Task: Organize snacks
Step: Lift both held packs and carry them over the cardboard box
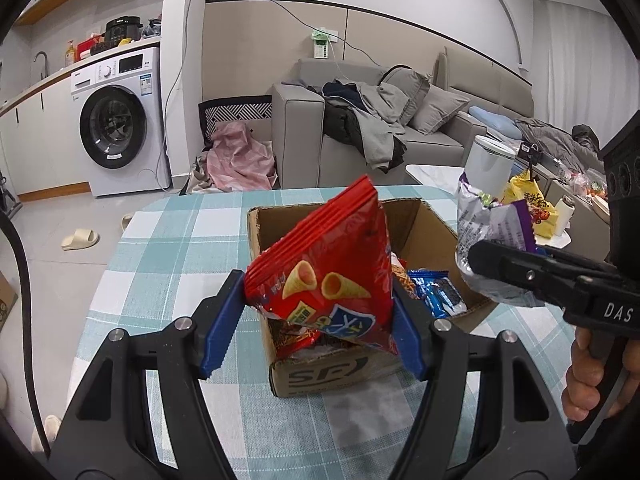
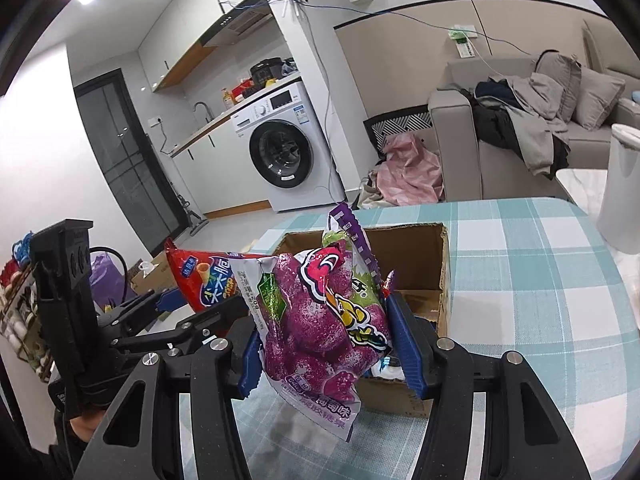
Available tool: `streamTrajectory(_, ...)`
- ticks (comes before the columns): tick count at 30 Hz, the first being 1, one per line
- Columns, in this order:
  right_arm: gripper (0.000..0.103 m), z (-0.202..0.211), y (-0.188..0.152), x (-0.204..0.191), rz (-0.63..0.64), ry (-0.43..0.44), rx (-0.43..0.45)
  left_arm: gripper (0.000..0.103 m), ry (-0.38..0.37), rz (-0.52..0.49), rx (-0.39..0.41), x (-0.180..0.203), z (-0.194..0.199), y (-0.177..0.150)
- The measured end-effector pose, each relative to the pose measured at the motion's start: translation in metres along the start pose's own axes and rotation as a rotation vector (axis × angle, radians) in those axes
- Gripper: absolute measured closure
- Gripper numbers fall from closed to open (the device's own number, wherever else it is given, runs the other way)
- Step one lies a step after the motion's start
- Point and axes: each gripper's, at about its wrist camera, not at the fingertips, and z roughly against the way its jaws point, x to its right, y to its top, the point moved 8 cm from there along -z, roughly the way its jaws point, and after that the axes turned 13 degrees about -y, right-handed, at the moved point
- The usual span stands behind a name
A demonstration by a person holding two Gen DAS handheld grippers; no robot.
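Observation:
My left gripper (image 1: 318, 312) is shut on a red bag of cone snacks (image 1: 328, 264) and holds it over the near side of an open cardboard box (image 1: 340, 374). The box holds a blue packet (image 1: 438, 294) and other snacks. My right gripper (image 2: 324, 344) is shut on a purple bag of grape gummies (image 2: 320, 320), held above the near edge of the same box (image 2: 440, 264). In the left wrist view the right gripper (image 1: 480, 258) sits at the right with the purple bag (image 1: 486, 224). In the right wrist view the red bag (image 2: 204, 284) shows at the left.
The box stands on a table with a teal checked cloth (image 1: 168, 240). A white canister (image 2: 622, 188) stands at the table's right. A side table with more snack bags (image 1: 532, 200) is at the right. A sofa (image 1: 360, 120) and washing machine (image 1: 120, 120) stand beyond.

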Motion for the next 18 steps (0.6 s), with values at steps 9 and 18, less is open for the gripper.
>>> streamTrajectory(9,0.049,-0.028,0.010,0.007,-0.039,-0.013,-0.002,0.038,0.016,0.015,-0.010,-0.013,-0.024,0.003)
streamTrajectory(18,0.064,-0.045,0.005,0.006,0.035,-0.054,-0.009,0.037,0.018,0.010,-0.040,-0.019,-0.050,-0.004)
